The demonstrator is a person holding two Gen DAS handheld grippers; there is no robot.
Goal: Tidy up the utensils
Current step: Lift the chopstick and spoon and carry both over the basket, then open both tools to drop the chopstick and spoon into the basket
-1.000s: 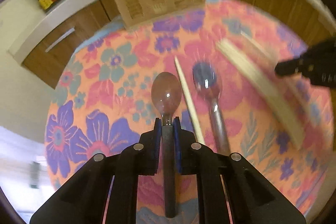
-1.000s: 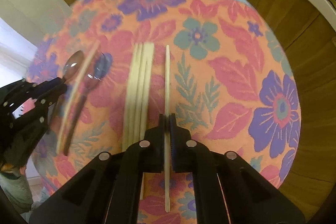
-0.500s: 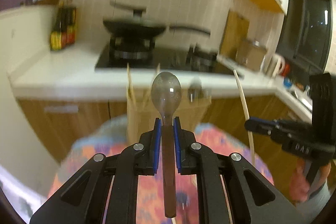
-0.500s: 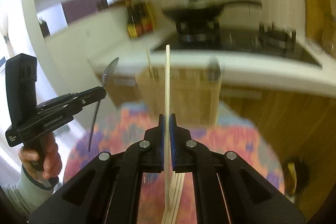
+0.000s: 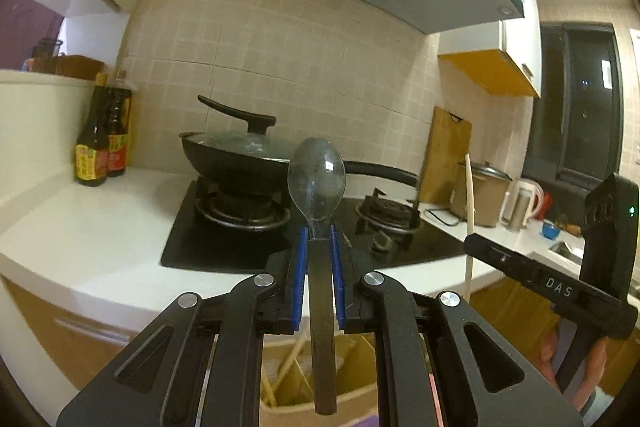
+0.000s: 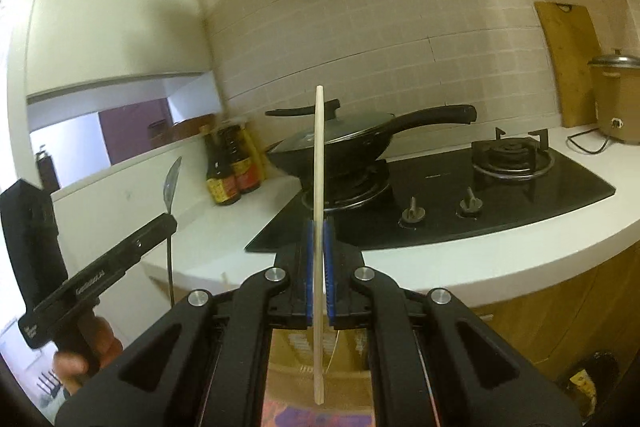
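Left tool (image 5: 318, 239) grips a spoon (image 5: 317, 183) mid-frame; right tool (image 6: 319, 227) clamps a chopstick (image 6: 319, 167), "DAS" printed on its body at lower right.

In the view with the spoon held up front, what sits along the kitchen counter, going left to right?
Sauce bottles → lidded wok → spoon in the left gripper → cutting board → chopstick → rice cooker → kettle.

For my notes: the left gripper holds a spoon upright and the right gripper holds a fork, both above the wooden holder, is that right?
Not quite: the right gripper is shut on a chopstick, not a fork, as the right wrist view shows. The left gripper does hold the spoon upright, above the holder.
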